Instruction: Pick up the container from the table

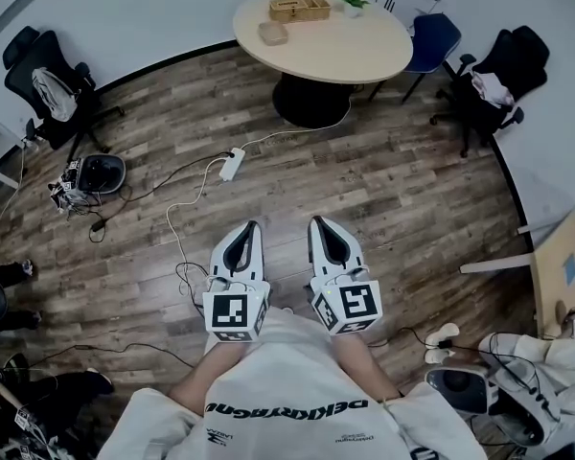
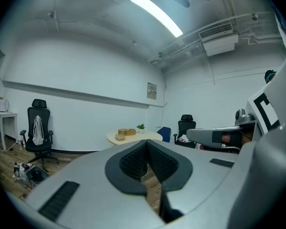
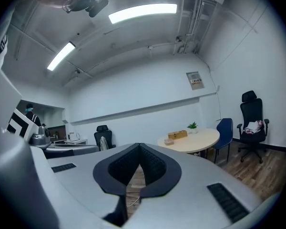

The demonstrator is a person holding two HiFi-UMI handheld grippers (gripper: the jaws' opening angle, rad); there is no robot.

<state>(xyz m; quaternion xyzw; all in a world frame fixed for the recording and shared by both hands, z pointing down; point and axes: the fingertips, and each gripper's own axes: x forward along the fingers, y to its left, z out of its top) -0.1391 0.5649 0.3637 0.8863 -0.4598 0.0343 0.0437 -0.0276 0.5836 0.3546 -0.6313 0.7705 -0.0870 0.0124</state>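
A round beige table (image 1: 364, 51) stands far ahead on the wood floor. On it are a wooden tray-like container (image 1: 299, 8), a small tan container (image 1: 272, 34) and a potted plant (image 1: 353, 0). My left gripper (image 1: 253, 226) and right gripper (image 1: 316, 223) are held side by side near my body, pointing toward the table, both shut with nothing between their jaws. The left gripper view shows the left gripper (image 2: 146, 142) with the table (image 2: 133, 138) and wooden container (image 2: 127, 131) small beyond its tip. Past the right gripper (image 3: 139, 146) in the right gripper view stand the table (image 3: 198, 141) and wooden container (image 3: 177, 134).
A power strip (image 1: 231, 164) and loose cables lie on the floor between me and the table. Black office chairs stand at far left (image 1: 48, 80) and far right (image 1: 494, 80), a blue chair (image 1: 433, 36) behind the table. A desk (image 1: 561, 271) and equipment sit at my right.
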